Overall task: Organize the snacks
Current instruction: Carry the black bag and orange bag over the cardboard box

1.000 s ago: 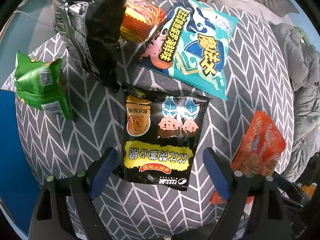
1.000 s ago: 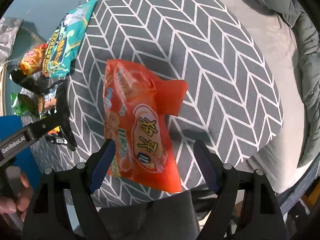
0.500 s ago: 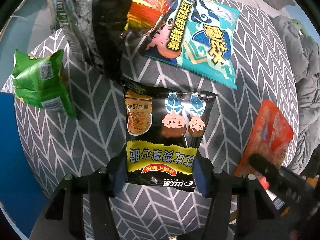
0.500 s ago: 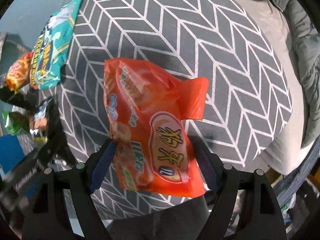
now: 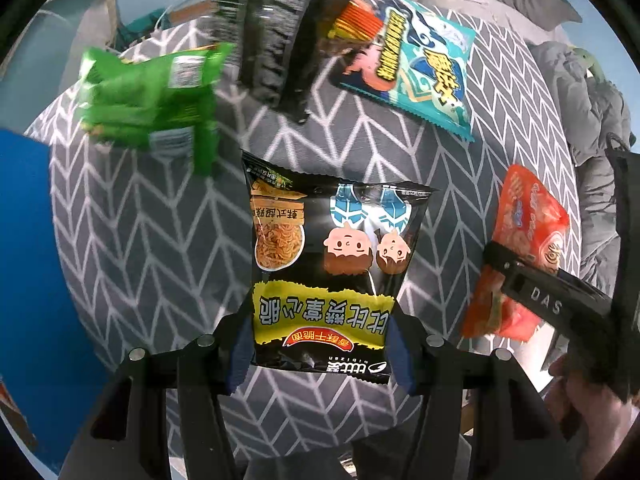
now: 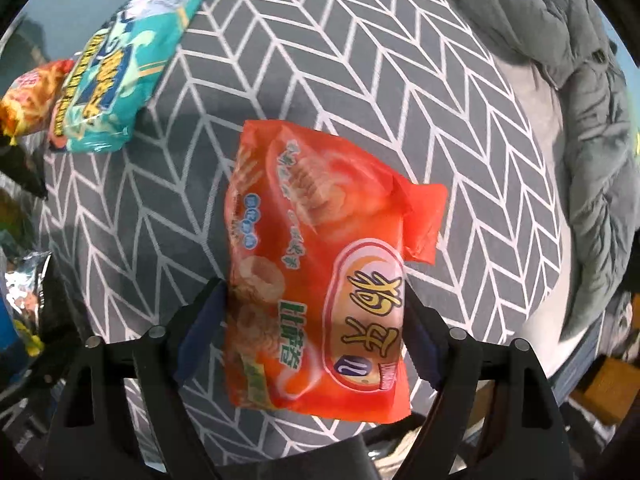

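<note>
My left gripper (image 5: 320, 350) is shut on the near end of a black noodle snack bag (image 5: 328, 256) and holds it above the grey chevron cushion (image 5: 152, 240). My right gripper (image 6: 312, 340) is shut on an orange snack bag (image 6: 316, 280), also lifted; that bag shows at the right of the left wrist view (image 5: 524, 232). A teal bag (image 5: 416, 68) lies at the far side, also in the right wrist view (image 6: 120, 72). A green bag (image 5: 152, 96), a black-silver bag (image 5: 276, 32) and an orange-red bag (image 5: 356, 20) lie further back.
A grey blanket (image 6: 592, 132) is heaped to the right of the cushion. A blue surface (image 5: 28, 280) borders the cushion on the left. The right gripper's black body (image 5: 552, 300) and the hand holding it (image 5: 592, 408) cross the right of the left wrist view.
Both grippers have closed from open onto their bags. The black bag and the orange bag have each risen off the cushion, and the other bags now sit further away.
</note>
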Demonstrator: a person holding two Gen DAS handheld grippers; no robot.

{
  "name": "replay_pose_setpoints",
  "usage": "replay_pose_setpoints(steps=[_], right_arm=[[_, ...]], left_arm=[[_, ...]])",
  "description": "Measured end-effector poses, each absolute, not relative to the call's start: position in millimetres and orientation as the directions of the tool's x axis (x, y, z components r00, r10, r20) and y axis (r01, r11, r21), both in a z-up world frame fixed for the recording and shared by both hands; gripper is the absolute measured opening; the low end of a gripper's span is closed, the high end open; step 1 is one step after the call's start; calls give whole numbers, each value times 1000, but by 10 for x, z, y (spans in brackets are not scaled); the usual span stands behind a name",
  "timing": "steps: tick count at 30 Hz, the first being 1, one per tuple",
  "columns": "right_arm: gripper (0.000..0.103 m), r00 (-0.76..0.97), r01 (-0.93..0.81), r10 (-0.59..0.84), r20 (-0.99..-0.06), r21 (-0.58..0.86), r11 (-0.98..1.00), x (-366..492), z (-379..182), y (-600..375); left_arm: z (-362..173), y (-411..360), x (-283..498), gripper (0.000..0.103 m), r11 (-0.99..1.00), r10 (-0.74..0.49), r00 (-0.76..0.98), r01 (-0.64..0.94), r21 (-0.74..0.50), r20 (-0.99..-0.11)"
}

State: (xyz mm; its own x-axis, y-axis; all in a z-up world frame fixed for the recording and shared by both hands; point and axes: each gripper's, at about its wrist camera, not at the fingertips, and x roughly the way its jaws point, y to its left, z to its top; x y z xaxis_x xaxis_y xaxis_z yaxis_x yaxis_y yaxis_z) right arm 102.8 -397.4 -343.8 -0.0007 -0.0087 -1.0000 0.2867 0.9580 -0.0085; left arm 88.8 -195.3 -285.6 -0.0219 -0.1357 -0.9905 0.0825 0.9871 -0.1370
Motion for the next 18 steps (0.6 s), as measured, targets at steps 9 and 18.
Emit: replay_pose_setpoints(steps=[9, 18], right_arm=[[53, 59, 142, -8, -998, 0, 990, 705, -3002, -3732], [52, 79, 42, 42, -996, 46, 998, 377, -2688, -3229]], left_arm=[[-2621, -1514, 731, 58, 986, -160, -3, 47, -160, -987], [-2336, -1222, 658, 58, 983, -181, 21, -3, -181, -983]])
